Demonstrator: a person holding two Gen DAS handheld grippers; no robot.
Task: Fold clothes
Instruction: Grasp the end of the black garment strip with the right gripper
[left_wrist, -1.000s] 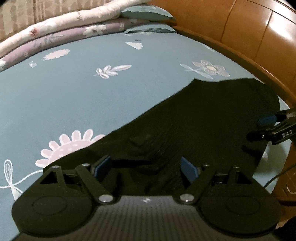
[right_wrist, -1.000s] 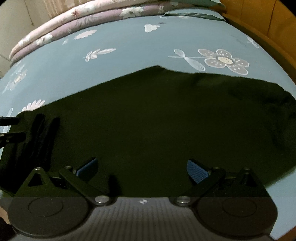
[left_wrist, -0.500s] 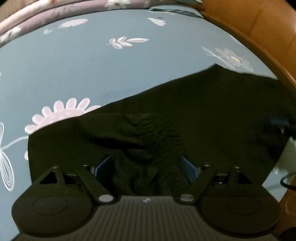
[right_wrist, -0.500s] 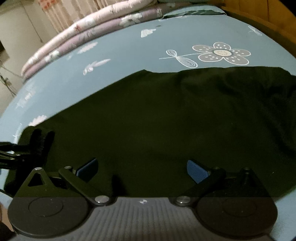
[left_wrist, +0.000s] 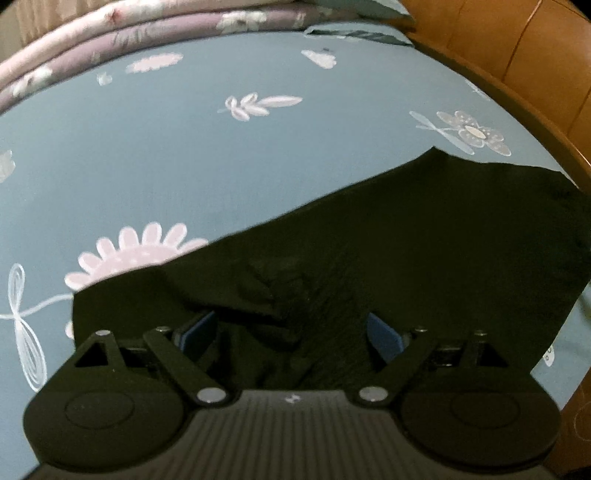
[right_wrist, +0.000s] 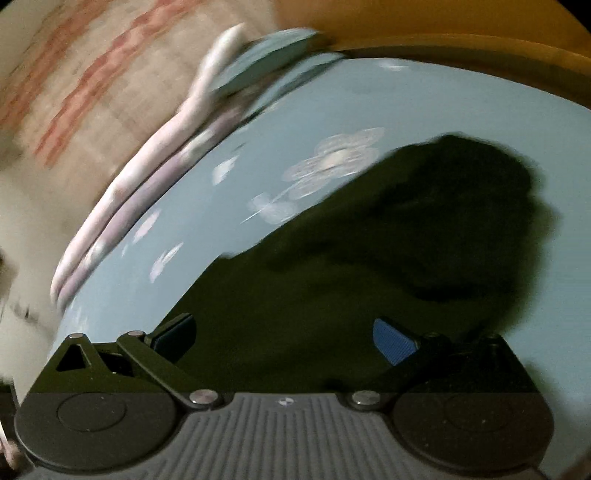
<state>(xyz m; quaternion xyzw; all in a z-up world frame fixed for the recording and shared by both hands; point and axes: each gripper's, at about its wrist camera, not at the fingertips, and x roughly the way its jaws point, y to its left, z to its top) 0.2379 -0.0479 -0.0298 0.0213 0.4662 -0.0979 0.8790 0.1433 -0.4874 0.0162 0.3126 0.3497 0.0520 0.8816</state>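
Black knit garment (left_wrist: 424, 236), soft, ribbed and dark enough to hide most of its creases, lies spread across the blue bedsheet printed with pale flowers (left_wrist: 155, 177), near the side of the bed by the curved wooden bed frame (left_wrist: 517, 74). Along the far side of the bed sits a rolled quilt in pink and mauve floral cloth (left_wrist: 110, 33).

A second ago the near edge of the cloth lay fairly flat; now a bunched fold with a gathered, ribbed band rises between the fingers of the left gripper (left_wrist: 291, 334). Its jaws have just been opening, and the blue pads (left_wrist: 384, 336) stand wide with the bunched fabric between them but not visibly pinched, so the cloth looks released rather than held.

The right gripper (right_wrist: 284, 336) has changed most: it showed at the right edge of the left wrist view a second ago and is gone from it now, and its own view has swung and rolled hard, blurring the bed and bringing a patterned wall or curtain into sight. Its jaws stand open and empty over the garment (right_wrist: 369, 277), whose far end looks heaped there.

Judging by this, one fold has probably just been laid down and let go, and both hands are free to take a fresh edge for the next fold.
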